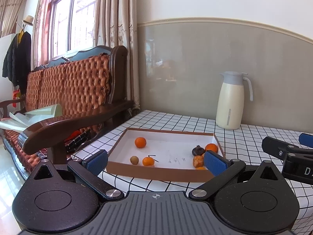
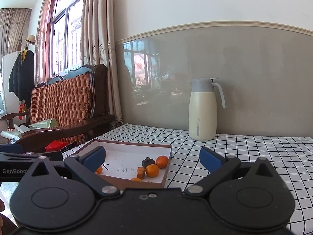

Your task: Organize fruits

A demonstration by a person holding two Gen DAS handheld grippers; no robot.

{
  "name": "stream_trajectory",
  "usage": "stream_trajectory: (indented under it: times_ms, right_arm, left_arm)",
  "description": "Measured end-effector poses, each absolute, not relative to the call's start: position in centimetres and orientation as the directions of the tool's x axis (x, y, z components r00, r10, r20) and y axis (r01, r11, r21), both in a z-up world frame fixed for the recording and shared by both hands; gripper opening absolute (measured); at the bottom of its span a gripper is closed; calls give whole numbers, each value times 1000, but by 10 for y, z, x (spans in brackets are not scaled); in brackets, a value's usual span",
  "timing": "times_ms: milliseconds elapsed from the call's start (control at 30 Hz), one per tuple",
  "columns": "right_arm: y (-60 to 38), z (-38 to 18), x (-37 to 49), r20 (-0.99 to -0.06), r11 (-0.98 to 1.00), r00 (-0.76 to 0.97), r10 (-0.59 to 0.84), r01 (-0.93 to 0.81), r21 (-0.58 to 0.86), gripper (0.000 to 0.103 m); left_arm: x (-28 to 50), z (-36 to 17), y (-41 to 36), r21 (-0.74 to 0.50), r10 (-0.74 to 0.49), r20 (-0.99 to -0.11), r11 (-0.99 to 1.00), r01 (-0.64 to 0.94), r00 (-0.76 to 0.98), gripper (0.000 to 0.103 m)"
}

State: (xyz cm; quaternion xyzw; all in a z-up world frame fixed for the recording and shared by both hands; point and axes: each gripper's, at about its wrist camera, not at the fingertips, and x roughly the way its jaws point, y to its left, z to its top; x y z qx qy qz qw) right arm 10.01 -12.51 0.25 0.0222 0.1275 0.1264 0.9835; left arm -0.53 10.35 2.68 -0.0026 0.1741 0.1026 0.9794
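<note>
Reading "GenRobo", cut off at the frame edge, is possible on the black body of the left gripper (image 2: 29, 162) as it shows at 9 o'clock in the right wrist view; the right gripper (image 1: 289, 154) shows only "D" and part of a second letter at 3 o'clock in the left wrist view. Handwritten strokes (image 1: 177, 161) mark the white floor of the shallow cardboard tray (image 1: 156, 173), too small to make out.

Both grippers hang level above the checked worktop (image 2: 244, 148), facing the grey wall. The left gripper (image 1: 156, 161) has its blue-padded fingers (image 1: 97, 161) spread wide, empty, straddling the tray's near wall. The right gripper (image 2: 153, 157) is likewise spread and empty, with the tray's right corner between its fingers (image 2: 210, 157).

Inside the tray, a tangerine (image 1: 140, 142) lies at 11 o'clock, a small tan round fruit (image 1: 134, 160), possibly a longan, and a second tangerine (image 1: 148, 161) at 7 o'clock. Toward 4 o'clock cluster a dark purplish fruit (image 1: 197, 150), another tangerine (image 1: 211, 147) and an orange-brown piece (image 1: 198, 161).

A cream thermal jug (image 1: 230, 101) stands at the back of the worktop near the wall. A wooden sofa (image 1: 74, 90) with tufted cushions sits to the left.
</note>
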Motion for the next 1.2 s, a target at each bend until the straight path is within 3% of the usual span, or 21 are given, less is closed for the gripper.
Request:
stream_trajectory:
  times_ms: [800,1200]
  right_arm:
    - [-123,-2,103,-257,966,931,258,-246,78,97]
    - [-122,-5,103,-262,967,932,253,-240,81,97]
  left_arm:
    - [-1,18,107,3,179,-363,982,-191,915,103]
    - [3,14,97,23,163,-324,986,-165,932,103]
